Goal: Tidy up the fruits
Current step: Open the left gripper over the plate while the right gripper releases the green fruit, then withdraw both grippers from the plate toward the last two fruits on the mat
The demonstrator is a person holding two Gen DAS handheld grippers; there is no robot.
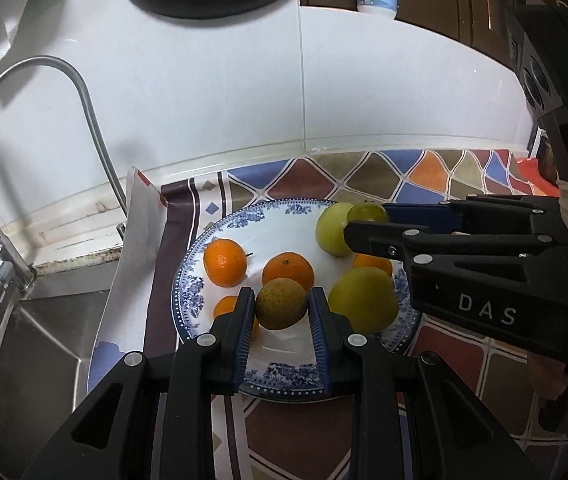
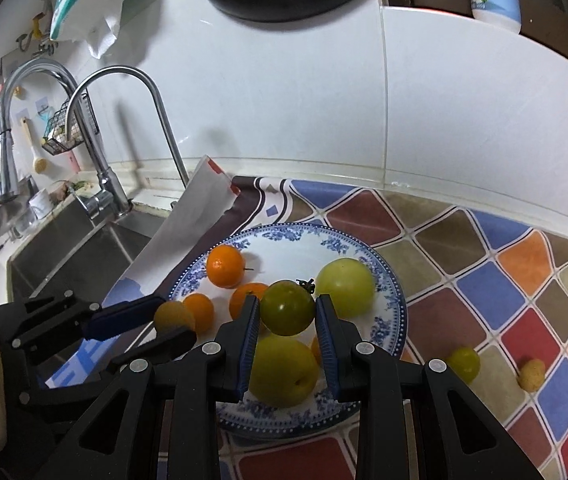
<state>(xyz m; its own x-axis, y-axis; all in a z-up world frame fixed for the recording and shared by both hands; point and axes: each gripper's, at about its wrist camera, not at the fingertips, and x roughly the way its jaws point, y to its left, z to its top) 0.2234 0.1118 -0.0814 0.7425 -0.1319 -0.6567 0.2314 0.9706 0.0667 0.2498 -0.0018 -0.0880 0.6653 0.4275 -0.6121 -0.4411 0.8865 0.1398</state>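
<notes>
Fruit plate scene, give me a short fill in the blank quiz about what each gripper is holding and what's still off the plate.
1. The left gripper holds a speckled ____ fruit.
2. The right gripper holds a dark ____ tomato.
3. Both grippers hover above the blue-patterned ____.
4. Off the plate, ____ small fruits lie on the patterned cloth.

Missing words: brown; green; plate; two

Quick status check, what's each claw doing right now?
Left gripper shut on brownish fruit. Right gripper shut on green tomato. Both over plate.
</notes>
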